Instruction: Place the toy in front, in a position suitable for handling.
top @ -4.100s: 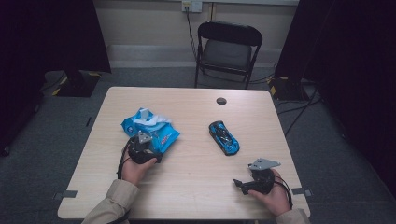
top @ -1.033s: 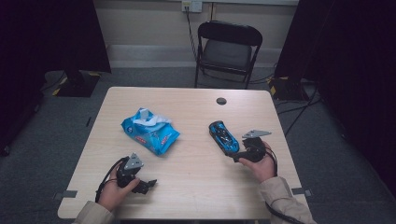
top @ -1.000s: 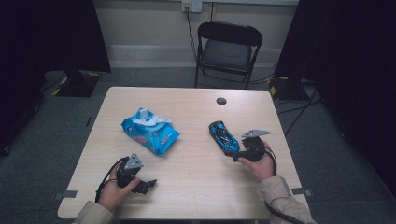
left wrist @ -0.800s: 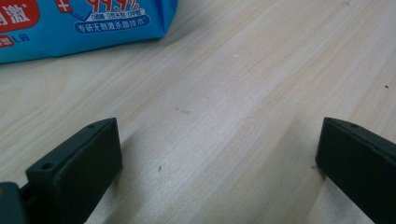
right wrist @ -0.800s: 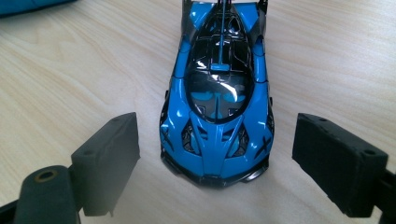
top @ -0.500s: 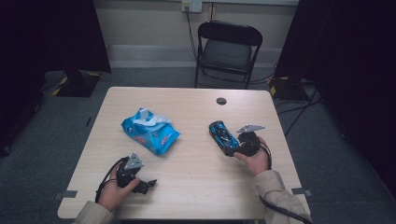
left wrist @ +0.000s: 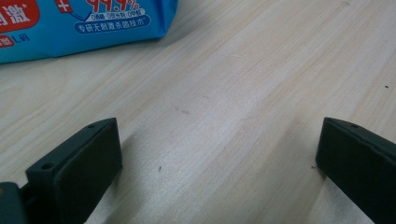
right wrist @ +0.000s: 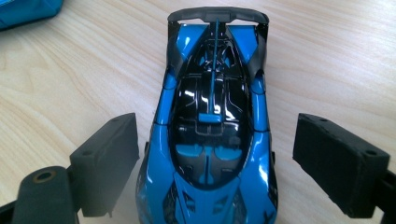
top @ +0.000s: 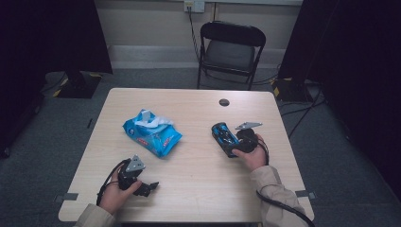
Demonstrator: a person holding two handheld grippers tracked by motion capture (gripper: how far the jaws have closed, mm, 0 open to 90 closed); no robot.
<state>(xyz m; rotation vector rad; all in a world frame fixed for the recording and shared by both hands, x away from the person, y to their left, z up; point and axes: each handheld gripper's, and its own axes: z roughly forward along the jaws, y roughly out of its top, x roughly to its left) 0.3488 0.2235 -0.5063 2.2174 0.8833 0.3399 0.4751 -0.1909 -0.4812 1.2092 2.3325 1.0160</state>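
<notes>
The glossy blue and black toy race car (right wrist: 217,126) lies between the parted jaws of the right tool (right wrist: 217,161), filling the centre and lower middle of the right gripper view with its rear wing toward the top of the frame. In the high view the same car (top: 223,138) sits right of centre on the pale wood-grain desk (top: 198,189), with the right tool (top: 235,147) reaching over its near end. The jaws are spread and not yet pressing on the body; the left pad stands just beside the car's flank, the right pad clearly apart from it.

That uneven gap is the main risk. If the jaws close from here, one pad would likely meet the car first and shove or twist it sideways on its wheels before the other arrives, so the grip could land crooked. The shiny curved shell may also let the pads slide, and the car could squirt forward toward the top of the frame. Gripping this near the nose end, the heavier far half might droop on lifting.

The left tool (top: 142,185) rests released near the lower left of the high view, its jaws wide over bare desk, with the blue plastic wet-wipe packet (left wrist: 79,23) at the upper left of its own view, well clear.
</notes>
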